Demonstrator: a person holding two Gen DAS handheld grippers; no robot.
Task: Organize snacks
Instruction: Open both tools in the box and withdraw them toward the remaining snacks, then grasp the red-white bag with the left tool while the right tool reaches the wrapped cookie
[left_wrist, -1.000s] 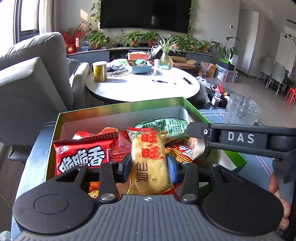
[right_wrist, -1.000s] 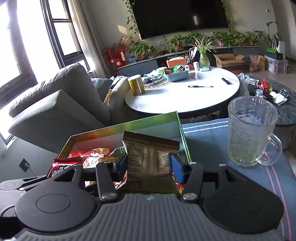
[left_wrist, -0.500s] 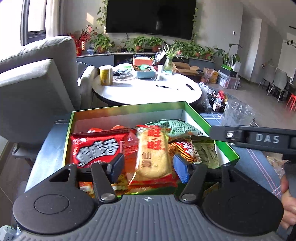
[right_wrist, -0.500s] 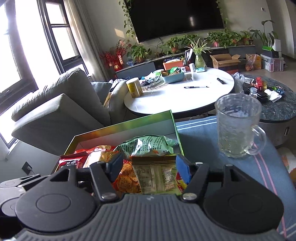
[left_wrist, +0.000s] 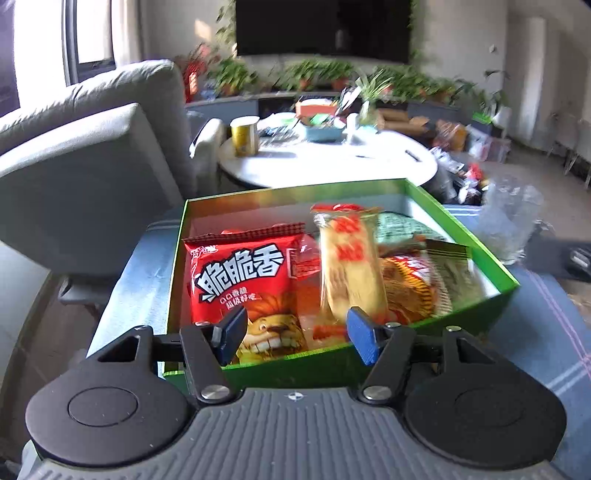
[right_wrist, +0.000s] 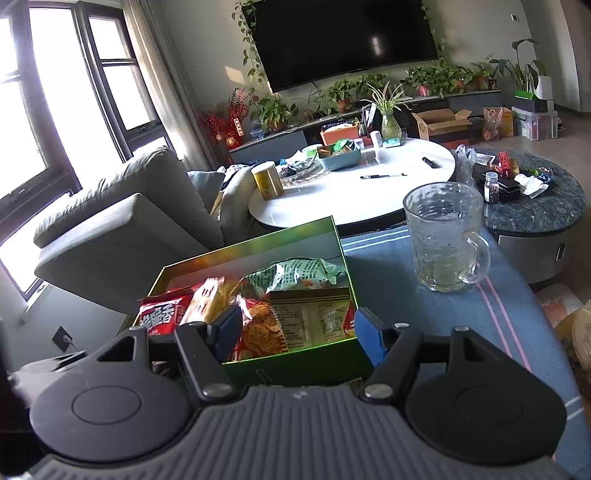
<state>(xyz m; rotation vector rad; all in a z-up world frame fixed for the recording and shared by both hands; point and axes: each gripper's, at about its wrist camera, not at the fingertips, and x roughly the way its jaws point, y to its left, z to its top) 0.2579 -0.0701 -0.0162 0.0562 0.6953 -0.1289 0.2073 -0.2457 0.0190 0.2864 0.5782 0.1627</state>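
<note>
My left gripper just opened, empty, rice cracker pack lying in green box, my right gripper apart, empty.

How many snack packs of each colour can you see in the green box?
Red packs: 2
Yellow packs: 1
Green packs: 1
Tan packs: 1
Total: 5 in view; more may be hidden under them.

We see a glass mug on our blue cloth; far off, a white round table beside a grey sofa.
</note>
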